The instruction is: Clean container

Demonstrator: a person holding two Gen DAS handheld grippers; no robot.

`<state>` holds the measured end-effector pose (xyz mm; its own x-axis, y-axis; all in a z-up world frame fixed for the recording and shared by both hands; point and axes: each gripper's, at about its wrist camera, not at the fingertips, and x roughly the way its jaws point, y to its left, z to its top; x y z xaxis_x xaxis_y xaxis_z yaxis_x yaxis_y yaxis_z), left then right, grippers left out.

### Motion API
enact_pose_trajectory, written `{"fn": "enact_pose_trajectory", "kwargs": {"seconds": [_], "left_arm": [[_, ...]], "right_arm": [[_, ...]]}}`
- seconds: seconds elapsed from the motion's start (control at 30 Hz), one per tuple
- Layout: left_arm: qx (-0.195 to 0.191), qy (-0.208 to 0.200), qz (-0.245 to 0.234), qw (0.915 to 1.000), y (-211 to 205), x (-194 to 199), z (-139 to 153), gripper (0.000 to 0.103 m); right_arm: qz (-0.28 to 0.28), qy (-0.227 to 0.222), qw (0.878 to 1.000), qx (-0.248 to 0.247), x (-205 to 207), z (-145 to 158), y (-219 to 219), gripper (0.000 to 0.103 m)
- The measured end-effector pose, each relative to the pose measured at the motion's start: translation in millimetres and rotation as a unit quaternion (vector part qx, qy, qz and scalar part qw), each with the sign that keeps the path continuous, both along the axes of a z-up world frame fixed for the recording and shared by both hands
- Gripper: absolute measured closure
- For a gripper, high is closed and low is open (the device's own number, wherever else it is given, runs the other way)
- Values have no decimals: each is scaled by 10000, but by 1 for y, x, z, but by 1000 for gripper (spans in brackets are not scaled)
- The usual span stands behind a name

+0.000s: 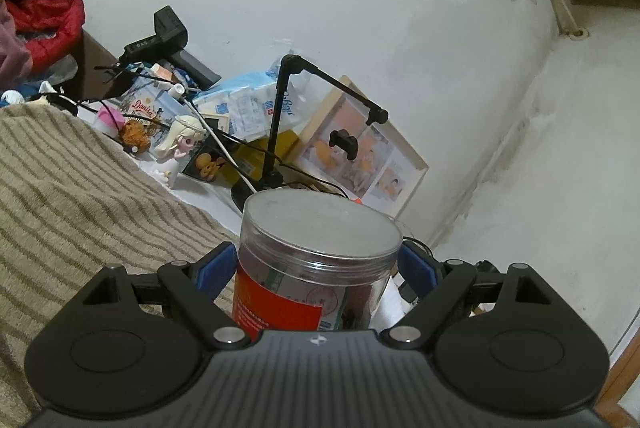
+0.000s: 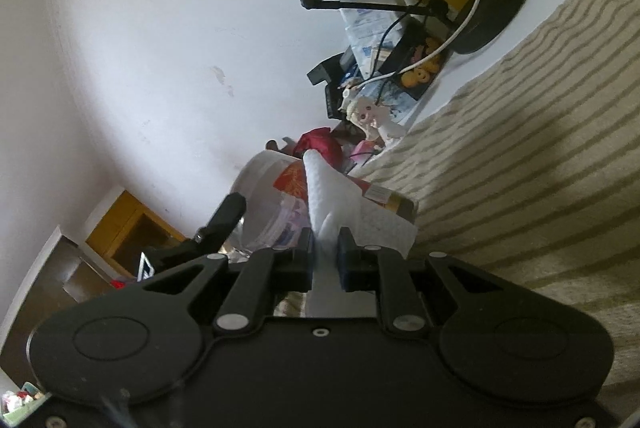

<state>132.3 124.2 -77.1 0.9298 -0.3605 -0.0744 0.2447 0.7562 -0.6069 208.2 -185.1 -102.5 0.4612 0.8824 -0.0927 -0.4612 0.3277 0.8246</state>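
Left tool [image 1: 316,268] clamps lidded container [image 1: 316,252]; right tool [image 2: 324,252] pinches paper towel [image 2: 332,196]. Hard wiping may twist the smooth container loose.

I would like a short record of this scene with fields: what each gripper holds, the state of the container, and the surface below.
left gripper: shut on the clear jar, blue pads on both sides
jar lid: on, clear
jar label: red and white
right gripper: shut on the white paper towel
towel position: lies against the jar's side in the right wrist view
surface below: striped beige cloth
background: cluttered shelf with a doll figure
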Motion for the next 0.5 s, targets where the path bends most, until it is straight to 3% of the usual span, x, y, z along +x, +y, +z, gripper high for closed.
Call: {"fn": "enact_pose_trajectory", "kwargs": {"seconds": [0.13,0.23,0.5], "left_arm": [[12,28,-30,10000,1,-1,-2,16],[20,50,-53,10000,1,-2,-3,26],[382,75,-192,9991,-5,3,7,27]], "right_arm": [[83,19,9999,94,3,6,6,89],[143,-64,9998,77,4,13,11,89],[121,-122,9998,28,6,17,6,90]]}}
